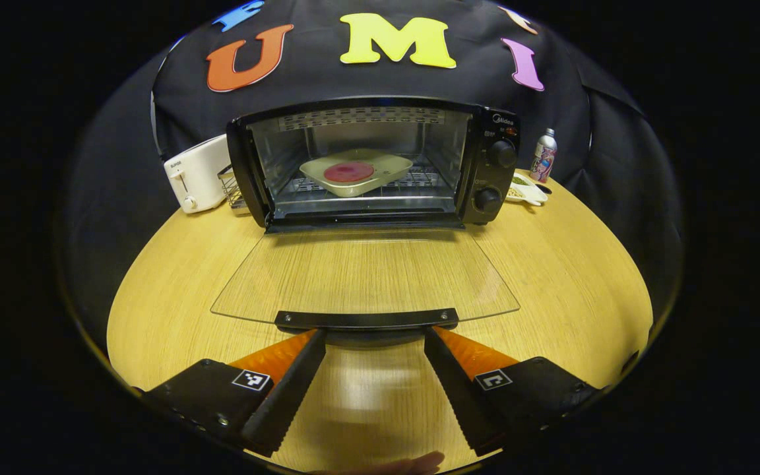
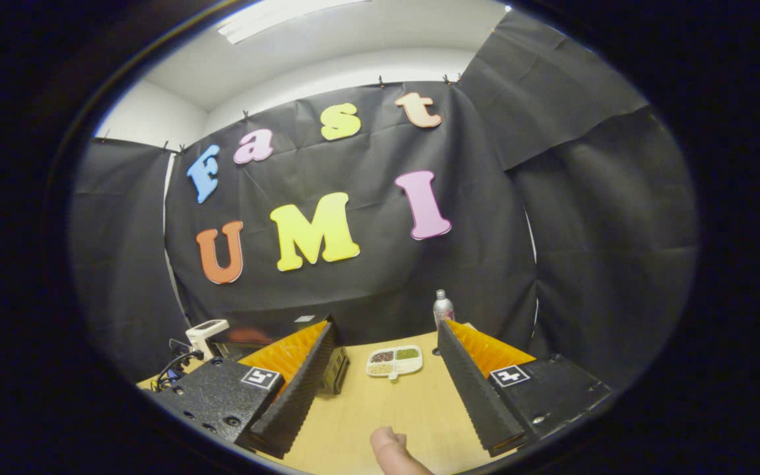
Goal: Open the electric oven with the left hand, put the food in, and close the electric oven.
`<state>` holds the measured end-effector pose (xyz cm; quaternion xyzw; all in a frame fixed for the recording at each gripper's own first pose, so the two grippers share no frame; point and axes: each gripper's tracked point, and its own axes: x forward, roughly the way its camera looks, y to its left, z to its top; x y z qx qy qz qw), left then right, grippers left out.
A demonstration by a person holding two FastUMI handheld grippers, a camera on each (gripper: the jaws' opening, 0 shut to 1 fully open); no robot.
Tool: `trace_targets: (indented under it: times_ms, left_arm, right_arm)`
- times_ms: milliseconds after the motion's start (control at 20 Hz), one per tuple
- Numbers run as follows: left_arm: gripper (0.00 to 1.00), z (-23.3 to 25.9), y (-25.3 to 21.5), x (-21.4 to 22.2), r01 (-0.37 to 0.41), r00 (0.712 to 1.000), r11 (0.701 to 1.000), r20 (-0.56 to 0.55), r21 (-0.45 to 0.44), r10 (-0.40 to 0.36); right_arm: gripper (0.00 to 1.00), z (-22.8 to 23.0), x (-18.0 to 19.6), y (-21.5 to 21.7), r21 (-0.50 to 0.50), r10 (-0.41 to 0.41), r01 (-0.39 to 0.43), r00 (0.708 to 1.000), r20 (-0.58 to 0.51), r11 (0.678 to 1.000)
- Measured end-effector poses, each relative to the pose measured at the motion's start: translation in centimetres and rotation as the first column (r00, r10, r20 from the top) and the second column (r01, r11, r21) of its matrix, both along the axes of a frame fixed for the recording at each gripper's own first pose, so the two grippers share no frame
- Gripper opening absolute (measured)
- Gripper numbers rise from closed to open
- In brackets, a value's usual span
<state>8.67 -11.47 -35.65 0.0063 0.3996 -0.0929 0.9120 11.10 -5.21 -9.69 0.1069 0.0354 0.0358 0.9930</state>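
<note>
The electric oven [image 1: 380, 165] is standing wide open, the food [image 1: 349, 172] sitting on its dish [image 1: 355, 174] on the rack. The left gripper [image 1: 375, 340] is spreading its fingers just below the door handle [image 1: 367, 319] (touching it or not, I cannot tell), while the right gripper [image 2: 386, 346] is hanging released above the table [image 2: 406, 402].

The toaster [image 1: 196, 173] is half tucked behind the electric oven [image 1: 380, 161], so its right side can't be made out, and the wire rack [image 1: 233, 188] squeezed between them shows just a sliver. The divided dish [image 1: 526, 189] peeks from behind the oven's control panel, its contents too small to tell here. The can [image 1: 543, 156] has a label too tiny to make out. In the right gripper view, the electric oven [image 2: 335, 369] is mostly hidden behind one of the fingers [image 2: 294, 389]. A fingertip [image 2: 390, 450] is cut off by the bottom edge, and a cable tangle [image 2: 172, 376] at the counter's [image 2: 413, 402] left end is too dark to trace.
</note>
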Motion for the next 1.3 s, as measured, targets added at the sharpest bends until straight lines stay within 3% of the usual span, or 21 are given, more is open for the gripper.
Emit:
trace_targets:
  times_ms: [700,1300]
  left_arm:
    - [0.98,5.5,0.5,2.6,0.018,0.989,1.0,0.145,0.004,-0.018]
    - [0.98,10.5,1.2,8.6,0.029,0.948,0.999,0.317,-0.037,-0.016]
  right_arm:
    - [0.95,1.9,-4.5,1.1,-0.016,0.0,0.001,0.998,0.065,1.0]
    - [0.95,4.2,-8.8,1.7,-0.033,-0.006,0.01,0.993,0.119,0.999]
